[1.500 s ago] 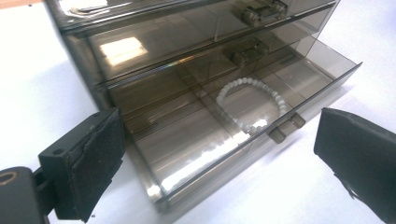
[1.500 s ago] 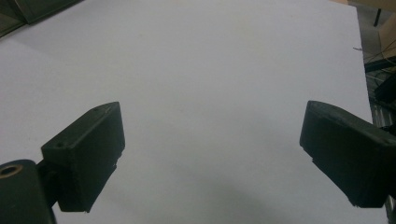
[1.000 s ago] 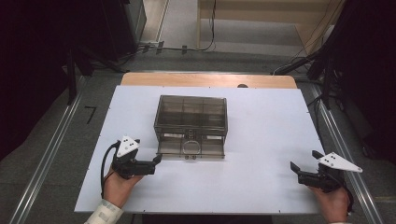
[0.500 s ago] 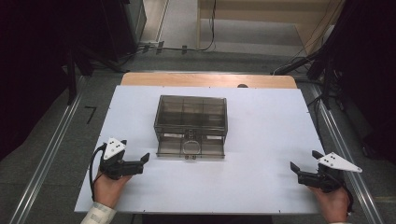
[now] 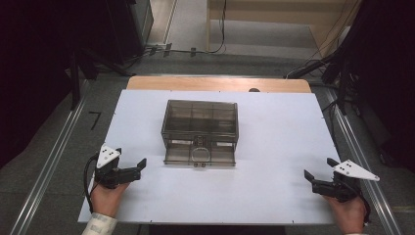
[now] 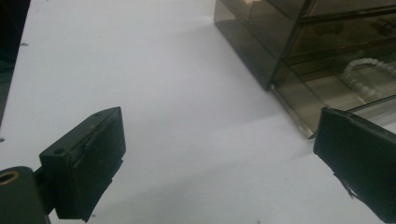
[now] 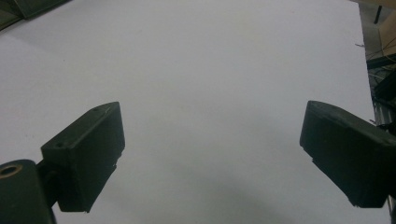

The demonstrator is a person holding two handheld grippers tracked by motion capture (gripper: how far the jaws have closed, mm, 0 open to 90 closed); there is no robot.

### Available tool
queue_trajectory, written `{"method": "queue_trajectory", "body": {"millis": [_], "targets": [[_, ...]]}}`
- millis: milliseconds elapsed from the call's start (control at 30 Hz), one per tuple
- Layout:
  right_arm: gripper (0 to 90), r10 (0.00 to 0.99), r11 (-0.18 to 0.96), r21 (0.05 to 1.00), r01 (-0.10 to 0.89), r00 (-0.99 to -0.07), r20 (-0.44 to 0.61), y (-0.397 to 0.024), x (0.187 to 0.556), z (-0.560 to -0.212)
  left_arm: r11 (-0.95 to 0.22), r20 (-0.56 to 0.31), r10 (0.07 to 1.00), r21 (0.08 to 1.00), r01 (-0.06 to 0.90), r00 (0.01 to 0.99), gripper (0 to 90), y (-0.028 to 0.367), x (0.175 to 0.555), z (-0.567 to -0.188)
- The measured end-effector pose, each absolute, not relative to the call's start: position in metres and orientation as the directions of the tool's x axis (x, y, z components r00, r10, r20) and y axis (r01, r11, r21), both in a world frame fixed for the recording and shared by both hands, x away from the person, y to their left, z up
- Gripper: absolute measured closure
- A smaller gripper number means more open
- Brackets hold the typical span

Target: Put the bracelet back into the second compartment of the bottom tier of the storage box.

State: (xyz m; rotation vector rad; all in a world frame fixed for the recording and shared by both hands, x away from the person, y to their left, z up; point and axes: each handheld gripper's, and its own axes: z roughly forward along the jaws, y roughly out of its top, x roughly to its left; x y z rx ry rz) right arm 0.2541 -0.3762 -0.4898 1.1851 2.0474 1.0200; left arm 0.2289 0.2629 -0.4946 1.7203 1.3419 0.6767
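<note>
Left gripper (image 5: 136,169) drawn back, now left of drawer box (image 5: 200,132), jaws wide, empty. Right gripper (image 5: 318,176) unmoved, wide. One box, two grippers.

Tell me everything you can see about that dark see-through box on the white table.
The smoky box looks like tinted clear plastic: a small chest with drawers at its front, which faces the person. Its top shows divided compartments. A pale beaded loop lies in a lower drawer. All drawers look shut. It stands upright near the middle of the white table, and neither gripper touches it.
</note>
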Motion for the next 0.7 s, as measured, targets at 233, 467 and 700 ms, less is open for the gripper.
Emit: {"method": "queue_trajectory", "body": {"millis": [233, 467, 700], "targets": [[5.2, 0.885, 0.325, 0.824, 0.463, -0.457, -0.093, -0.375, 0.254, -0.49, -0.08, -0.071, 0.961, 0.853, 0.516, 0.266, 2.7, 0.269, 0.228, -0.498], [5.2, 0.884, 0.331, 0.819, 0.468, -0.457, -0.096, -0.375, 0.255, -0.492, -0.06, -0.083, 0.964, 0.857, 0.511, 0.252, 2.7, 0.275, 0.226, -0.501], [5.1, 0.886, 0.33, 0.817, 0.473, -0.454, -0.095, -0.375, 0.255, -0.493, -0.052, -0.087, 0.965, 0.862, 0.503, 0.249, 2.7, 0.276, 0.225, -0.501]]}}
